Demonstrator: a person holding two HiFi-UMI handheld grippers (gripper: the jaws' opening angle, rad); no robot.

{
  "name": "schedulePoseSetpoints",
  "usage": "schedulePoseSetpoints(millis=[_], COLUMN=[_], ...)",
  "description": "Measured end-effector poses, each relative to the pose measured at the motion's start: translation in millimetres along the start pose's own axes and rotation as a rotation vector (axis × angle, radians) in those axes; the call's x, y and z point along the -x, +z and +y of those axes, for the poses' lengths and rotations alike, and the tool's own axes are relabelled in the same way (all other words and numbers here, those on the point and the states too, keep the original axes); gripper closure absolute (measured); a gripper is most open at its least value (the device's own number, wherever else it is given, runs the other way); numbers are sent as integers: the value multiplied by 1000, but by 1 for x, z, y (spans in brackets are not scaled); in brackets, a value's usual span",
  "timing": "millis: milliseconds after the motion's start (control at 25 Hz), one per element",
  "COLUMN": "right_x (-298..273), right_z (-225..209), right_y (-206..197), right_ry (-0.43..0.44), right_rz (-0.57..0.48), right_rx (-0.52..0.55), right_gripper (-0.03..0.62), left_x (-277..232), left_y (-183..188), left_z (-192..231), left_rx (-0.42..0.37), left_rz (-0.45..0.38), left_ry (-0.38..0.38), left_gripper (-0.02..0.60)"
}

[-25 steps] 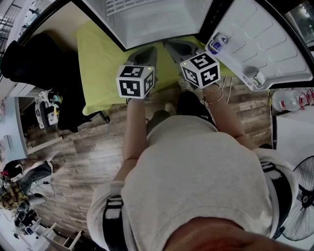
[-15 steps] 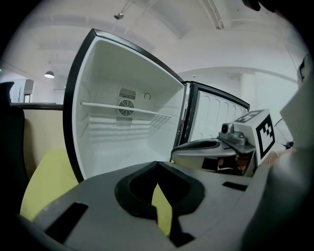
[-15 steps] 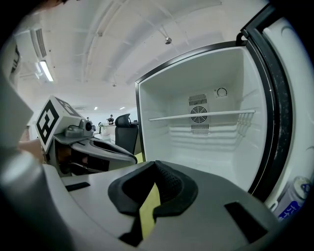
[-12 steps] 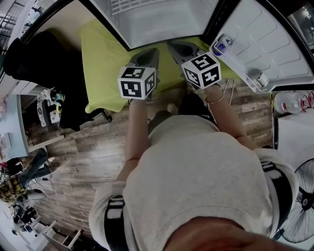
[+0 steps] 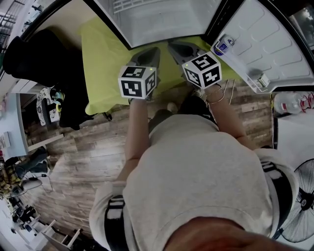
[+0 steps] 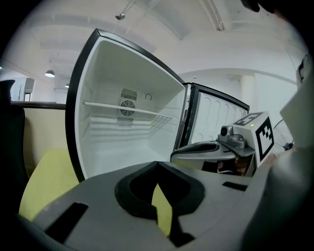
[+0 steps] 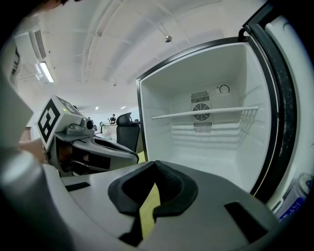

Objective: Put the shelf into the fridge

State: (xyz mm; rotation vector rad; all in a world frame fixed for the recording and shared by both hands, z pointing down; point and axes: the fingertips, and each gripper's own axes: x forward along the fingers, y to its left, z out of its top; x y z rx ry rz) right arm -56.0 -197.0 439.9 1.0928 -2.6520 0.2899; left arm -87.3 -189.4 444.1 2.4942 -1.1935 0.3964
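Observation:
The small fridge (image 5: 162, 22) stands open in front of me on a yellow-green mat. A white wire shelf (image 6: 128, 110) (image 7: 203, 112) spans its upper interior, resting level on the side rails; its edge (image 5: 128, 5) shows at the top of the head view. My left gripper (image 5: 147, 53) (image 6: 156, 164) and right gripper (image 5: 179, 46) (image 7: 154, 164) hover side by side just outside the fridge opening, pointing slightly down. Both are shut with nothing between the pads. Each shows in the other's view: the right gripper (image 6: 216, 149) and the left gripper (image 7: 98, 147).
The fridge door (image 5: 265, 44) swings open to the right, with a can (image 5: 222, 45) in its rack. The mat (image 5: 103, 63) lies on wood flooring. A black chair (image 5: 34, 54) stands left, a fan (image 5: 301, 206) lower right, a water bottle (image 5: 289, 100) right.
Both grippers stay where they were. Only a person at the far left edge of the head view has shifted.

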Motion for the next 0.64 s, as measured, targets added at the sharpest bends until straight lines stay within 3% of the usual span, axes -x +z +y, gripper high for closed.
schedulePoseSetpoints(millis=[360, 640], right_x=[4, 7], right_z=[0, -2], right_y=[-2, -5], right_ry=[8, -17], right_rz=[3, 7], right_rx=[-22, 21], right_gripper=[583, 583], left_x=[-2, -4], left_y=[0, -5], left_z=[-7, -10], left_rx=[0, 3], left_rz=[1, 7], left_ry=[-16, -15], left_gripper=[572, 572])
